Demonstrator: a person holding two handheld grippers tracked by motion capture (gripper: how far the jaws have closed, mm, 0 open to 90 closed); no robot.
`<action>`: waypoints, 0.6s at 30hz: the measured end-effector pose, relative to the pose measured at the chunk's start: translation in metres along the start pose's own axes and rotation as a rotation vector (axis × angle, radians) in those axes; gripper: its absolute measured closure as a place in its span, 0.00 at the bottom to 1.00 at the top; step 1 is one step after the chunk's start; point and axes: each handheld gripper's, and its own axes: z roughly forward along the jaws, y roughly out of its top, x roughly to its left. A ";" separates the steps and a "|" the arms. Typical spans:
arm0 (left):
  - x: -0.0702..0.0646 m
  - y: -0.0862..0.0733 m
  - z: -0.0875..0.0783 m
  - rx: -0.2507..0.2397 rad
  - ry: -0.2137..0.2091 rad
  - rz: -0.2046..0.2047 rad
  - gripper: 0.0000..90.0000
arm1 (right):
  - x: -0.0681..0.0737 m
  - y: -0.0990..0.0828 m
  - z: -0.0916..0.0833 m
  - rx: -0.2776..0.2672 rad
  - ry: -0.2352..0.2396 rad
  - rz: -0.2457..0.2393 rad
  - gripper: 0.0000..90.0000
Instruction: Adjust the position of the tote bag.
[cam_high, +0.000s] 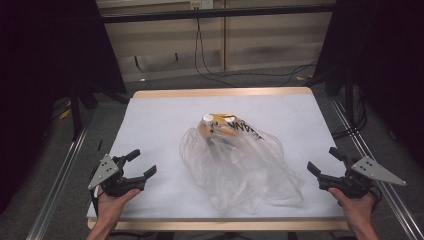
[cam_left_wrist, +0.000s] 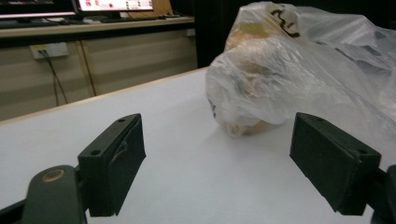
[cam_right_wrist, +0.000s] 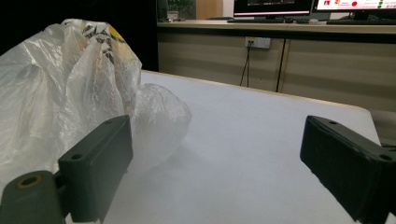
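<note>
Near edge, left: left gripper (cam_high: 134, 171), held in a hand (cam_high: 114, 202) at the table's (cam_high: 160, 107) near-left corner. Jaws spread wide, nothing between them; they point right and a little far, toward the bag.

Near edge, right: right gripper (cam_high: 327, 167), held in a hand (cam_high: 356, 207) at the near-right corner. Jaws likewise spread and empty, pointing left toward the bag.

Centre: bag (cam_high: 240, 162), thin clear plastic, crumpled, lying on the white table between the two grippers and apart from both. Its long axis runs on a diagonal, from the far-left end (where the contents sit) down to the near-right end, which is loose, mostly empty film. In the left gripper view the bag (cam_left_wrist: 299, 70) stands ahead and to the right of the jaws' gap, its bulging filled end foremost. In the right gripper view the bag (cam_right_wrist: 70, 88) lies ahead and to the left, slack film closest.

Far end of bag: contents (cam_high: 220, 127), orange-brown items and something with a white round top (kind not clear through the film), black lettering on the plastic there.

Judgement: the right gripper looks nearer to the bag's loose near-right end; the left faces the filled end across more bare table. Either approach runs inward toward the centre.
</note>
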 end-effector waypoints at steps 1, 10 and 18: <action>0.000 0.000 0.000 0.000 0.000 0.000 0.22 | 0.000 0.000 0.000 0.000 0.000 0.000 0.13; -0.020 0.010 0.004 0.081 -0.088 0.019 0.32 | 0.002 0.000 -0.001 0.018 0.019 0.016 0.25; -0.036 0.014 0.011 0.089 -0.136 0.031 0.38 | 0.003 0.005 -0.007 0.032 0.077 0.025 0.32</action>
